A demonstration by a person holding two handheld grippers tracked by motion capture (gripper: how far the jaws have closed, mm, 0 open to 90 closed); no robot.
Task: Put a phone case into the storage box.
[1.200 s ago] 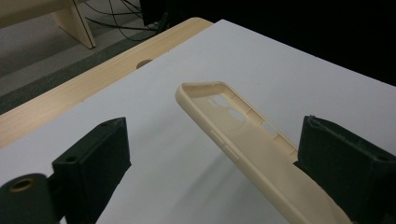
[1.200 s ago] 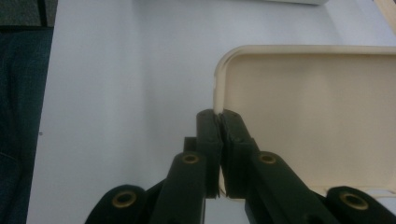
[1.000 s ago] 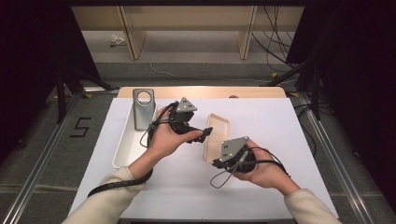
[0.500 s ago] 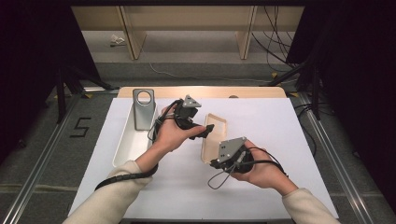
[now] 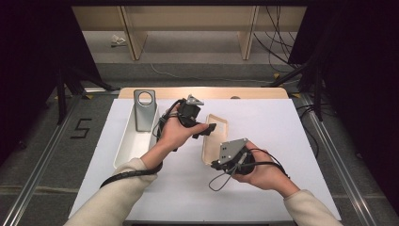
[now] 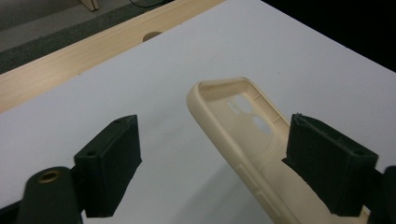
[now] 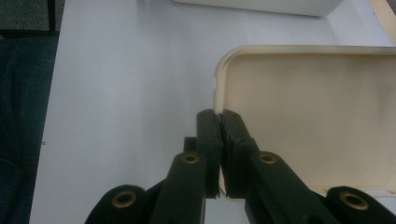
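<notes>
Bright overhead light on the table (image 5: 291,141) — dark surrounds; close-ups soft, esp. nearest edges.

Cream soft-plastic phone case (image 6: 243,140) is seen matt, smooth. White paper-like table cover (image 5: 282,136) is matt. Grey metal stand (image 5: 144,110) is brushed. Black gripper pads (image 6: 112,163) look matt plastic.

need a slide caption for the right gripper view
Right gripper pinches the rim of a cream phone case on the white table.
</notes>
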